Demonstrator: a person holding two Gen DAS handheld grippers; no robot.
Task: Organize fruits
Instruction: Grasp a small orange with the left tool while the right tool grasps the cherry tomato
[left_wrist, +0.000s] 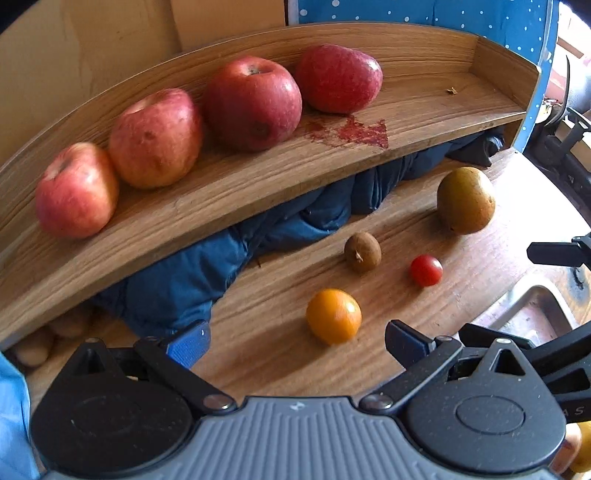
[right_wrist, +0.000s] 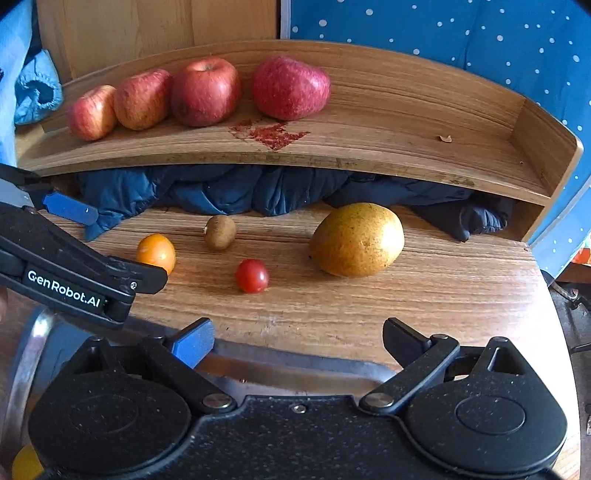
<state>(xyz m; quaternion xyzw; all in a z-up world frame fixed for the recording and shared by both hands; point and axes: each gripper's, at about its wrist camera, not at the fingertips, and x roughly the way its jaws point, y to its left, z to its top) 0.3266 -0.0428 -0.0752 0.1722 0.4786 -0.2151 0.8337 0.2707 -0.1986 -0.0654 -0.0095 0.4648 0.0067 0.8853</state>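
Observation:
Several red apples (left_wrist: 253, 103) sit in a row on the left half of a raised wooden shelf (left_wrist: 424, 66). Below it, on the wooden table (right_wrist: 424, 302), lie a small orange fruit (left_wrist: 333, 315), a cherry tomato (left_wrist: 426, 270), a small brown fruit (left_wrist: 362, 252) and a yellow-brown pear (right_wrist: 357, 239). My left gripper (left_wrist: 297, 341) is open, and the orange fruit lies just ahead of its gap, untouched. My right gripper (right_wrist: 299, 339) is open and empty at the table's near edge, with the tomato (right_wrist: 252, 275) ahead of it. The left gripper (right_wrist: 110, 243) also shows at the left of the right wrist view.
A crumpled dark blue jacket (right_wrist: 229, 190) fills the space under the shelf. A metal tray rim (right_wrist: 295, 365) lies under my right gripper. A red stain (right_wrist: 273, 133) marks the shelf. Blue dotted fabric (right_wrist: 461, 44) hangs behind. The shelf's right half is bare.

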